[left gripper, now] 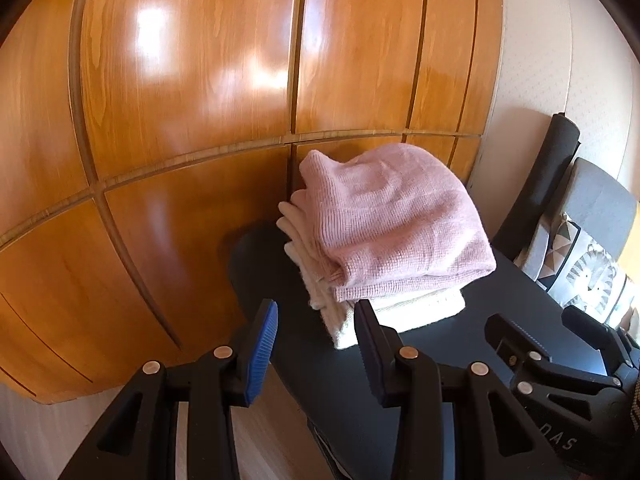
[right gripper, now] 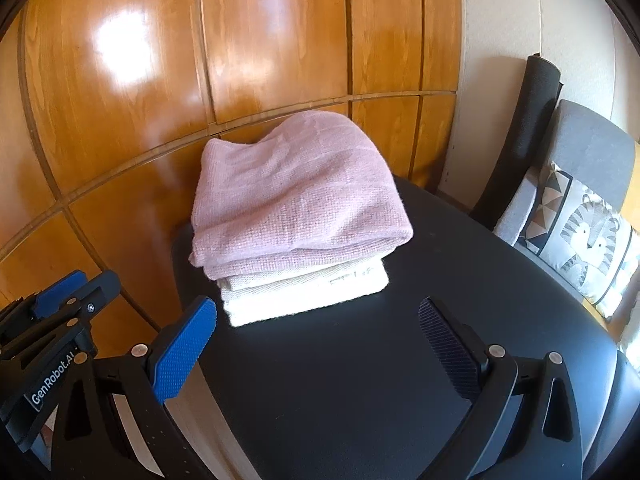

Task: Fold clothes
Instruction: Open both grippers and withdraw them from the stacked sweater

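Note:
A stack of folded clothes stands at the far side of a dark round table [right gripper: 360, 392], close to the wardrobe. A pink knit garment [right gripper: 296, 196] lies on top, over beige and white folded pieces [right gripper: 312, 296]. My right gripper [right gripper: 318, 308] hovers over the table just in front of the stack, open wide and holding nothing. My left gripper [left gripper: 316, 320] is at the stack's left front corner, open, with only the table edge and floor between its pads. From the left wrist view the pink garment [left gripper: 392, 220] tops the white pieces [left gripper: 416, 308], and the right gripper [left gripper: 548, 320] shows at the right.
A glossy wooden wardrobe [left gripper: 180, 120] rises right behind the table. To the right are a grey chair with a tiger-print cushion [right gripper: 588, 240] and a rolled black mat [right gripper: 520, 140] leaning against the wall. Light wood floor [left gripper: 260, 440] shows at the table's left.

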`<state>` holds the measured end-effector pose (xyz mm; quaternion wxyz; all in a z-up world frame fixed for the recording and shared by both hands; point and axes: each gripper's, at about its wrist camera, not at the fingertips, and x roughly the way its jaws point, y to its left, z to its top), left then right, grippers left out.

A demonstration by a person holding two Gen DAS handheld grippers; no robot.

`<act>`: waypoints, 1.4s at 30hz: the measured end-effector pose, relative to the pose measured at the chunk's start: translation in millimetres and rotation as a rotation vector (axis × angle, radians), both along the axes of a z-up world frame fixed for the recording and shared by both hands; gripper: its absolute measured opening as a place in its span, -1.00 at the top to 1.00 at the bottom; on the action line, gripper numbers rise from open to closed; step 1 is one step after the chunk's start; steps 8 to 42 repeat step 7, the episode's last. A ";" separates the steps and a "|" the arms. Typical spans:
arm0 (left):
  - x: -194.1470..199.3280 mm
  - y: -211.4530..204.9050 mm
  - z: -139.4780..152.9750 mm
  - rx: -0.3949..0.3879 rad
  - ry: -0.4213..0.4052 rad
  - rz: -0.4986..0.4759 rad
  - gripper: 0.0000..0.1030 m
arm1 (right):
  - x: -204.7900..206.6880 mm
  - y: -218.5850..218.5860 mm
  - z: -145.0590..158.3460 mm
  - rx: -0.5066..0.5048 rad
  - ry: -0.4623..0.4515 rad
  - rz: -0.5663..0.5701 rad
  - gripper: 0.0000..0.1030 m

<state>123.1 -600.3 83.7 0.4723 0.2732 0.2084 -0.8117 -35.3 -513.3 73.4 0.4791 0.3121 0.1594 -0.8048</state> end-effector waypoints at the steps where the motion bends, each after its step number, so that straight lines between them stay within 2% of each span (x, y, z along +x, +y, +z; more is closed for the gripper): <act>1: 0.2 -0.2 0.7 0.000 0.000 0.004 0.21 | -0.8 0.1 0.3 -0.002 0.000 -0.004 -1.00; 7: 0.5 2.0 3.5 -0.020 -0.002 0.012 0.21 | 0.1 -0.8 2.0 -0.011 0.010 -0.006 -1.00; 42: 0.5 2.0 3.5 -0.020 -0.002 0.012 0.21 | 0.1 -0.8 2.0 -0.011 0.010 -0.006 -1.00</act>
